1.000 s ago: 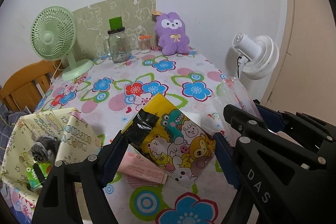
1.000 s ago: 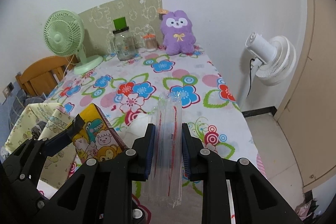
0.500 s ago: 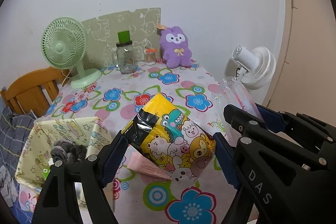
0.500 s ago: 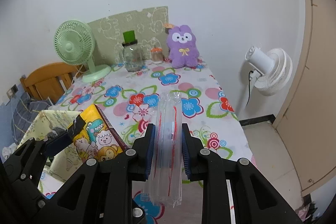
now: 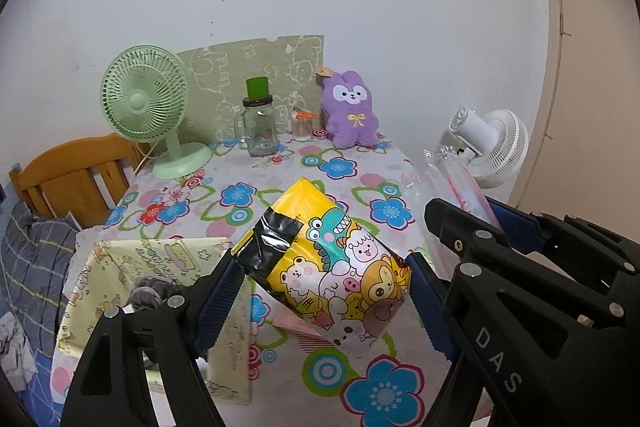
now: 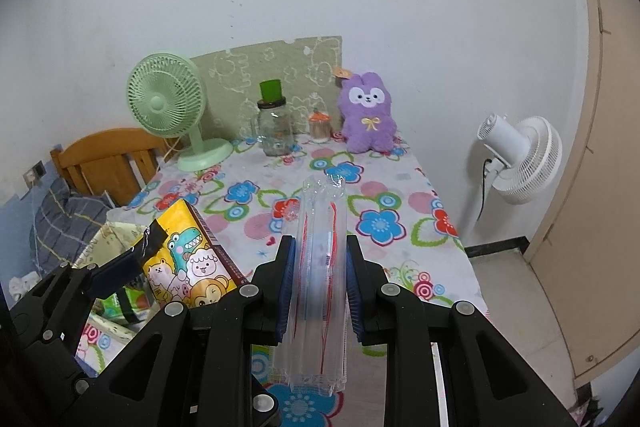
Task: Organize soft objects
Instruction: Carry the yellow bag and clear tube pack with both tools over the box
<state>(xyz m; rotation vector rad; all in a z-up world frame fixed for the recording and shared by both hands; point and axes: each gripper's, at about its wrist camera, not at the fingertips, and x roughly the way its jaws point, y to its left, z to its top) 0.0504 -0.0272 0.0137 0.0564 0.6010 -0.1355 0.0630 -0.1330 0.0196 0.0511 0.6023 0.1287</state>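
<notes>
My left gripper (image 5: 324,267) is shut on a yellow cartoon-print soft pack (image 5: 332,259) with a black taped end, lifted above the flowered table (image 5: 352,167). My right gripper (image 6: 320,247) is shut on a long clear plastic packet with red lines (image 6: 320,227), held upright over the table's near part. Each view shows the other gripper's load: the clear packet (image 5: 452,179) to the right, the yellow pack (image 6: 188,259) to the left. A pale yellow fabric box (image 5: 160,255) sits below left with grey and green things inside. A pink packet (image 5: 296,327) lies under the yellow pack.
At the table's far end stand a green desk fan (image 5: 144,99), a glass jar with a green lid (image 5: 260,131), a small jar (image 5: 302,125) and a purple plush (image 5: 352,111). A white floor fan (image 6: 520,155) stands beyond the right edge, a wooden chair (image 5: 76,175) to the left.
Both grippers have risen and drawn back from the table with their loads still gripped. The fabric box and the table now sit lower and farther off in both views.
</notes>
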